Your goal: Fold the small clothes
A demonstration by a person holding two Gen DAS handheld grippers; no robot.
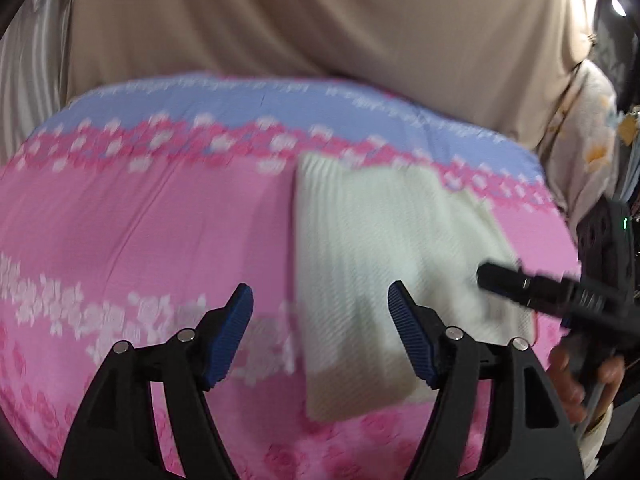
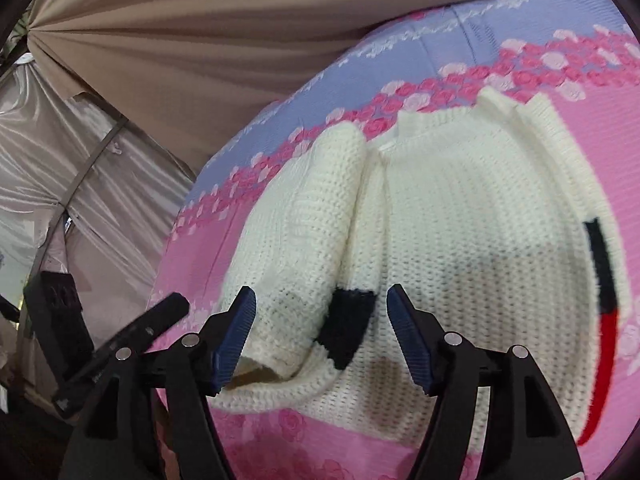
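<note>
Surface: you're working over a bed sheet (image 2: 460,40), pink w/ rose bands and a blue strip along the far edge; a beige curtain (image 1: 320,16) hangs behind it.
Sweater: white knit sweater (image 2: 460,216) lies flat on the sheet, neck toward the far edge. Left-wrist view is blurred, but shows it as a pale rectangle (image 1: 380,240) right of centre.
Sleeves: one sleeve (image 2: 304,240) is folded in over the body, its black cuff band near your right tongs. The other side shows black + red stripes at the frame's right edge.
Left gripper (image 1: 320,300): your jaws stand wide apart, nothing between the blue pads. Left pad is over bare sheet, right pad over the sweater's near-left edge; can't tell if it touches.
Right gripper (image 2: 320,302): also wide open, holding nothing. The folded sleeve's cuff end lies under the gap, pads not pressing it.
Cross-views: your right tool (image 1: 560,292) comes in from the right w/ your hand (image 1: 576,376) on its grip; your left tool (image 2: 120,340) shows low left in the right-wrist view.
</note>
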